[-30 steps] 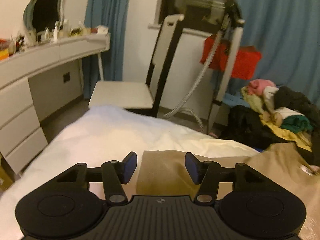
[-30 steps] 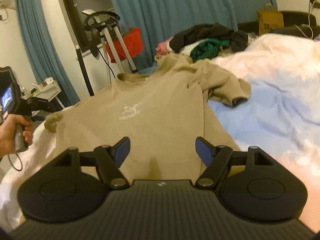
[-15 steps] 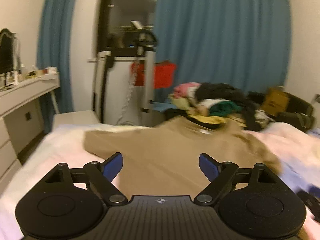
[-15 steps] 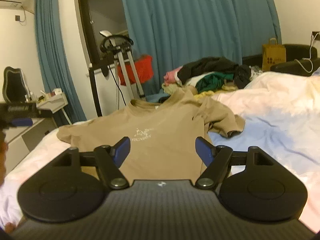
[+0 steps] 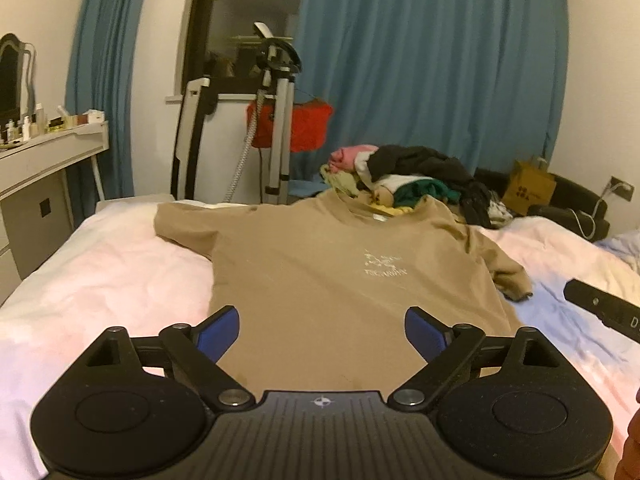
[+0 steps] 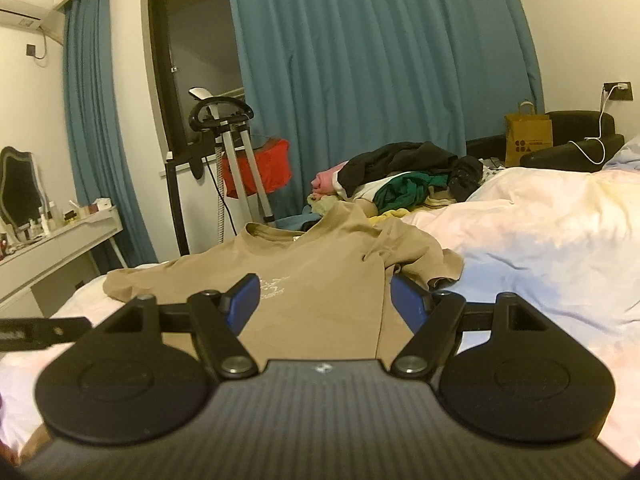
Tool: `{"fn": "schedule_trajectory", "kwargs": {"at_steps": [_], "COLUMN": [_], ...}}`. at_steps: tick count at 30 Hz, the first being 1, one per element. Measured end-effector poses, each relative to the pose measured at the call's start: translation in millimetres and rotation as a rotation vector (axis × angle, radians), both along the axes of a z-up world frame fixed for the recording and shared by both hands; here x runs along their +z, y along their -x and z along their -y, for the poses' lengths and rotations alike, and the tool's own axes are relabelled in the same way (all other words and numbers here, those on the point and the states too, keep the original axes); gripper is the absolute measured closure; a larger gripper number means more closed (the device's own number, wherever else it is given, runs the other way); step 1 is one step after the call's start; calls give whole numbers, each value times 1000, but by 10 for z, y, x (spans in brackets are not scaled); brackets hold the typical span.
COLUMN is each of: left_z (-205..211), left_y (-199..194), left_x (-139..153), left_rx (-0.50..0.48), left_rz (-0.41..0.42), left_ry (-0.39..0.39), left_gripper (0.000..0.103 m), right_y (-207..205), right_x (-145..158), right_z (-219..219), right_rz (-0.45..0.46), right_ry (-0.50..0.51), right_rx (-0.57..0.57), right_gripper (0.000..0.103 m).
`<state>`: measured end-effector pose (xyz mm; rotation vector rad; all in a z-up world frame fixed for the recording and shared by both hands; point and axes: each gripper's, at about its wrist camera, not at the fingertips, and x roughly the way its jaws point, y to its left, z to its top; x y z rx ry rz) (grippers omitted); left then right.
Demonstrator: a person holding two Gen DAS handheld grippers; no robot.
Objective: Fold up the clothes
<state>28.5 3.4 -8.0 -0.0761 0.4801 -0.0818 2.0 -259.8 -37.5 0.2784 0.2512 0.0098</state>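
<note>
Change: both views have swung to face the tan T-shirt (image 5: 328, 280) squarely.
Shirt: spread flat, unfolded, on the bed (image 5: 104, 280).
Pile: clothes heap (image 5: 404, 176) unfolded behind.
Grippers: left gripper (image 5: 322, 330) and right gripper (image 6: 324, 300) spread wide, holding nothing.

Black tools (image 5: 322, 330), blue fingertip pads (image 5: 219, 330)

Teal curtains (image 5: 432, 80) hang floor-length across the far wall and flank a dark window (image 5: 244, 28), with pale cream walls (image 6: 24, 92) on either side under warm indoor light. On the left a white dressing table (image 5: 44, 156) carries small bottles below an ornate dark-framed mirror (image 5: 14, 72), and an air conditioner (image 6: 20, 10) is mounted high on the wall above it. A garment steamer stand (image 5: 276, 120) with a red bag (image 5: 304, 128) hanging behind it stands before the window, while at the right a dark sofa (image 6: 576, 140) holds a brown paper bag (image 6: 528, 136) under a wall socket (image 6: 618, 91) with a white cable, beside the bed (image 5: 112, 264) with its pale pink-and-white duvet.
</note>
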Motion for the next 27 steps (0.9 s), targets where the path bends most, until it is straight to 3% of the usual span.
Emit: {"fn": "schedule_trajectory", "kwargs": {"at_steps": [4, 5, 8, 12, 17, 27], "left_z": [-26, -31, 6, 67, 130, 229], "left_y": [-42, -53, -93, -133, -178, -257], "left_x": [-17, -21, -53, -100, -161, -283], "left_rx": [9, 11, 10, 9, 10, 9], "left_rz": [-10, -13, -28, -41, -66, -97], "left_ry": [22, 27, 26, 14, 9, -7], "left_gripper": [6, 6, 5, 4, 3, 3], "right_y": [-68, -85, -136, -247, -432, -764], "right_x": [-44, -55, -88, -192, -389, -685], "right_z": [78, 98, 157, 286, 550, 1009], "right_rz": [-1, -1, -2, -39, -84, -66], "right_ry": [-63, -79, -127, -220, -409, -742], "right_rx": [0, 0, 1, -6, -7, 32], "right_gripper": [25, 13, 4, 3, 3, 4]}}
